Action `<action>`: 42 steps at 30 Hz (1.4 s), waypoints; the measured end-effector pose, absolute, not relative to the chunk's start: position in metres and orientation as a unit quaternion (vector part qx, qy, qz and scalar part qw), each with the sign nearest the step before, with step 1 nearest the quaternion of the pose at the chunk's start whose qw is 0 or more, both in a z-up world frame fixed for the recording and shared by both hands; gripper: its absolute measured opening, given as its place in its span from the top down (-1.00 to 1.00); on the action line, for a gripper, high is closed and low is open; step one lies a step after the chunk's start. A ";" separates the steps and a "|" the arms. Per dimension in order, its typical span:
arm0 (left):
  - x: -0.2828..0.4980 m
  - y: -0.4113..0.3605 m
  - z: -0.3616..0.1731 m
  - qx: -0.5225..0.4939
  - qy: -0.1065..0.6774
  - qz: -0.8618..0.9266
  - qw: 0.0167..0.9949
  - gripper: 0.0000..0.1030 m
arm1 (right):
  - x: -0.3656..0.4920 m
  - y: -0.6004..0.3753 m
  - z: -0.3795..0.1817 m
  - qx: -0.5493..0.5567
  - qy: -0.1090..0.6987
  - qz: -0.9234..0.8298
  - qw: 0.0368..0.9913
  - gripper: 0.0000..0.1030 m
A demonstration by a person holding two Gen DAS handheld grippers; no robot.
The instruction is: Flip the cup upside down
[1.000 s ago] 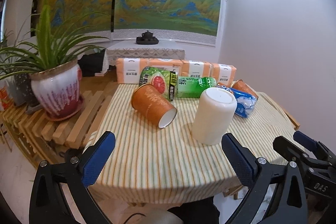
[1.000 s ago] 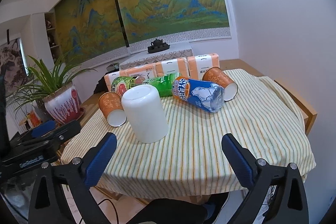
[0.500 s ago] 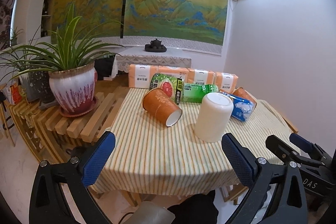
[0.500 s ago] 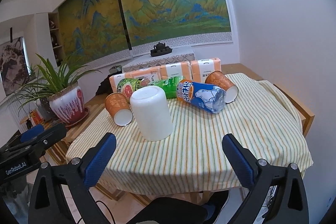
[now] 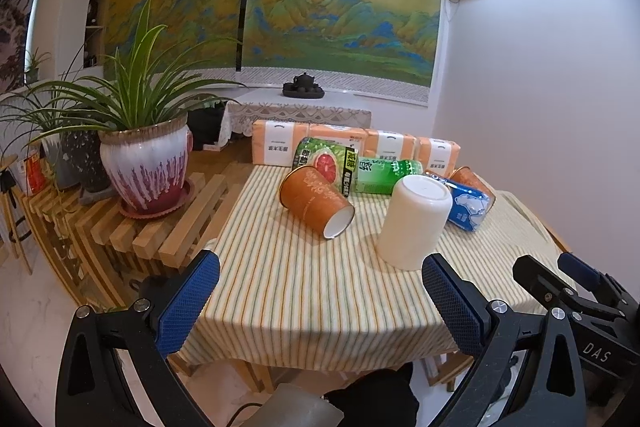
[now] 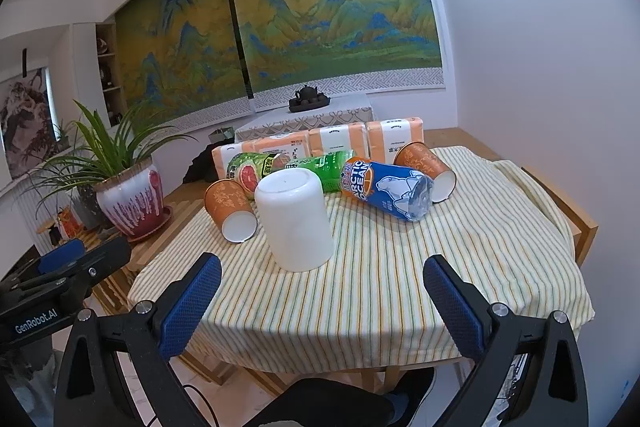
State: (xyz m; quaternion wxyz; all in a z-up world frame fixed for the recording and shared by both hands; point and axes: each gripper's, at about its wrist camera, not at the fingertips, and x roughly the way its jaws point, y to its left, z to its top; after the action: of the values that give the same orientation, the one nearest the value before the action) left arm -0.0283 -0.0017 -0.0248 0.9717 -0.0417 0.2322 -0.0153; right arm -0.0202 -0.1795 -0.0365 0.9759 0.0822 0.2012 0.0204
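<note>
— What carries everything?

— A wooden table (image 6: pixel 576 223) under a striped tablecloth (image 6: pixel 400 267).

— And on the cloth?

— A white cup (image 6: pixel 294 223) stands upside down near the front. An orange paper cup (image 6: pixel 230 205) lies on its side just left of it; another orange cup (image 6: pixel 426 171) lies at the back right. Between them lie a grapefruit can (image 6: pixel 250 171), a green bottle (image 6: pixel 324 167) and a blue Arctic Ocean can (image 6: pixel 386 189). Tissue packs (image 6: pixel 340 143) line the far edge.

I am viewing a smooth, matt white cup (image 6: pixel 295 223) on striped woven cloth (image 6: pixel 400 267); printed paper cups (image 5: pixel 314 201); a glossy ceramic pot (image 5: pixel 146 167); bare slatted wood (image 5: pixel 168 227); textured blue pads (image 6: pixel 188 307) on black plastic fingers.
</note>
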 end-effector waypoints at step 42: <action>-0.019 0.000 -0.032 -0.043 0.235 -0.015 0.971 -0.99 | -0.015 -0.183 -0.040 0.088 0.205 0.018 0.975 -0.94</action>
State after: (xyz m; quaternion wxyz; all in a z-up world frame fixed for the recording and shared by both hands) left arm -0.0195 -0.0001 -0.0323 0.9709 -0.0434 0.2352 -0.0149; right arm -0.0149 -0.1827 -0.0398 0.9745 0.0878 0.2055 0.0183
